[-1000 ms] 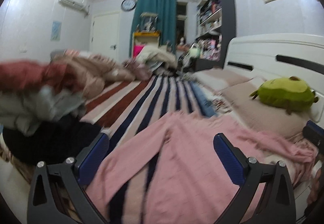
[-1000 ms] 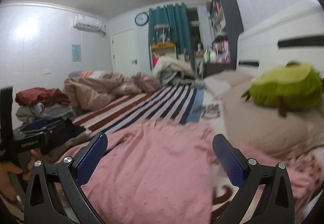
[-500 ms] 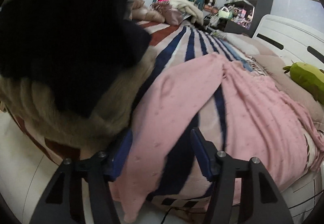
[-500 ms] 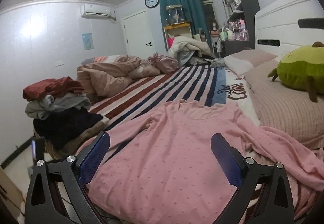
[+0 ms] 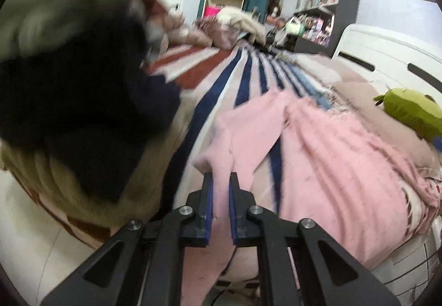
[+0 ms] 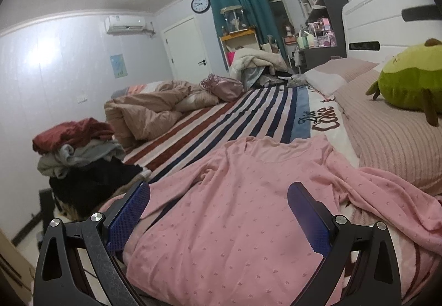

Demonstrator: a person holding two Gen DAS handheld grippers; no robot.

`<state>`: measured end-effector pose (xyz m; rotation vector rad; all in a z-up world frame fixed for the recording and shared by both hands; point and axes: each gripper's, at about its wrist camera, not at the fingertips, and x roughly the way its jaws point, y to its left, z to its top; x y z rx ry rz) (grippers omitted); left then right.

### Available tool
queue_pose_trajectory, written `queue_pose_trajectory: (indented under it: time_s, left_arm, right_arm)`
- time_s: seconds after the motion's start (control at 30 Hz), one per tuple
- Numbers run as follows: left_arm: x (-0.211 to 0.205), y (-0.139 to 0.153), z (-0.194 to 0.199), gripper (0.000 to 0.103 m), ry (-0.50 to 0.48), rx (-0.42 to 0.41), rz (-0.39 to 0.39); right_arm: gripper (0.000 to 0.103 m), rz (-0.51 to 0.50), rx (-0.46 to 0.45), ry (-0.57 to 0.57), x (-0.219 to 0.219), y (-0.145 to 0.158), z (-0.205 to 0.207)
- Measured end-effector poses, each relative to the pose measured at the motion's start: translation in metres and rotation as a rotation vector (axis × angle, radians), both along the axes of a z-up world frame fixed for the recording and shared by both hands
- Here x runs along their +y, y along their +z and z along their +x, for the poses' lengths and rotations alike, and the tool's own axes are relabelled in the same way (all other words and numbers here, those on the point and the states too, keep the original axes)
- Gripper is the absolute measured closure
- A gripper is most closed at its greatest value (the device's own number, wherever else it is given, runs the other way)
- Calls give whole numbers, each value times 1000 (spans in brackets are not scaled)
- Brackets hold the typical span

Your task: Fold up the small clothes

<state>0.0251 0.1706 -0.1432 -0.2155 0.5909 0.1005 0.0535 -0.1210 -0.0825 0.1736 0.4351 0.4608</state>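
Note:
A pink knitted garment (image 6: 248,195) lies spread on the striped bed, its hem at the near edge. In the left wrist view my left gripper (image 5: 220,181) is shut on the end of the garment's left sleeve (image 5: 221,156), which hangs between the blue pads at the bed's near edge. The rest of the pink garment (image 5: 331,162) lies to the right. My right gripper (image 6: 218,203) is open and empty, hovering low over the garment's lower part.
A pile of dark, grey and red clothes (image 6: 80,162) sits at the bed's near left corner, close to my left gripper (image 5: 69,98). A green plush toy (image 6: 408,85) lies on the pillows at right. A crumpled beige duvet (image 6: 154,109) lies further back.
My left gripper has closed from open onto the pink sleeve end at the bed's edge. My right gripper has stayed open and dropped slightly lower over the garment.

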Motion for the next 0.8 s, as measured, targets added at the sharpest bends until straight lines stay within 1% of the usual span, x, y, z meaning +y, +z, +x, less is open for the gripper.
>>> queue_pose_trajectory:
  time_s: [0.07,0.2,0.3,0.37,0.4,0.47,0.53,0.6,0.63,0.67,0.7,0.73,0.77,0.8]
  left_arm:
    - [-10,17,0,96,-25,-38,17]
    - [-46,56,12,96,-111,-120,56]
    - [-86,72,28,96,-221,-155,80]
    - [-112,75,37,96,-308,-154,49]
    - [-123,75,43,96,-354,-149,21]
    - [-151,65,56,96,-447,-113,-31]
    - [-179,49,69,95,-526,-39,-54]
    - [-197,30,76,94,-581,36,-79]
    - [-203,25,78,92,-594,52,-85]
    - [-205,23,75,87,-606,55,-89]
    - [-204,26,71,78,-612,49,-86]
    - [-201,31,68,73,-606,34,-78]
    - [-195,37,60,64,-594,14,-72]
    - [-189,45,59,59,-583,-4,-70]
  right_arm:
    - [3,23,-2,-3,-10,-1,0]
    - [3,55,-1,-11,-32,-6,-1]
    - [3,53,-3,-23,-50,-10,-5]
    - [3,42,-5,-40,-62,-13,-9]
    - [3,37,-2,-50,-68,-15,-11]
    - [3,25,9,-81,-84,-21,-15]
    - [3,21,24,-114,-98,-28,-17]
    - [3,27,46,-144,-112,-34,-18]
    - [3,33,54,-161,-118,-37,-19]
    - [3,41,60,-177,-124,-40,-20]
    - [3,45,65,-187,-129,-42,-20]
    - [3,46,73,-193,-131,-44,-20]
    - [3,44,82,-196,-132,-46,-19]
    - [3,42,89,-193,-131,-47,-18]
